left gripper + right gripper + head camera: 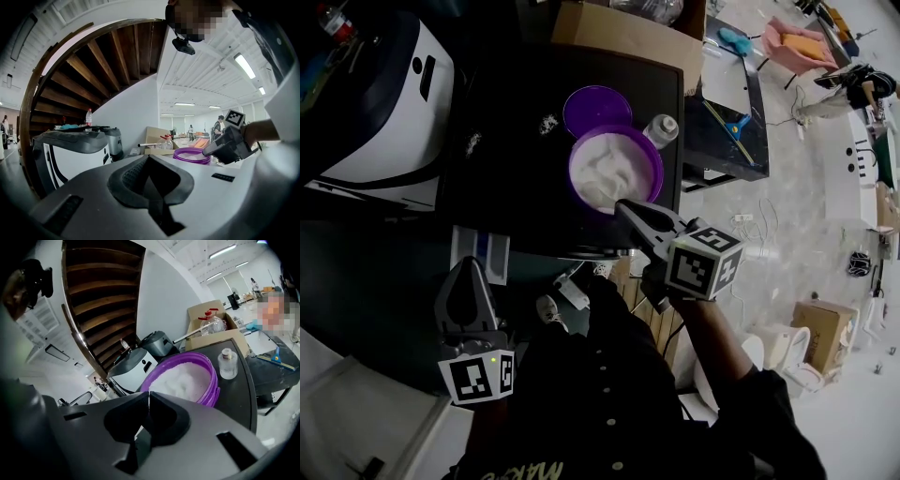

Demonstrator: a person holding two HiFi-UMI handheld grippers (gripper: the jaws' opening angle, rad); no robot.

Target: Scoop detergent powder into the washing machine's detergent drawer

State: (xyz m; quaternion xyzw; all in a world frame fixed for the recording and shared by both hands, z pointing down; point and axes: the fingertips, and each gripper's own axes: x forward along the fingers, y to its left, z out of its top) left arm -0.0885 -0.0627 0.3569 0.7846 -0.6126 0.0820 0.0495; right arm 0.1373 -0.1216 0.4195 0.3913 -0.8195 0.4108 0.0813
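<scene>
A purple tub (614, 169) of white detergent powder stands on the black table (516, 187), with its purple lid (597, 111) just behind it. My right gripper (622, 208) is shut and empty, its tips at the tub's near rim; in the right gripper view the right gripper (148, 397) points at the tub (187, 380). My left gripper (469, 265) is shut with nothing in it, low at the left, off the table's near edge. The left gripper (147, 161) looks across at the tub (191, 154) and the right gripper (229, 143). The white washing machine (384, 103) stands at far left.
A small clear bottle (661, 129) stands right of the tub. Spilled powder (548, 122) dots the table. A cardboard box (619, 33) sits behind it. A white and blue piece (487, 253) lies below the table's near edge. A low dark bench (727, 141) stands to the right.
</scene>
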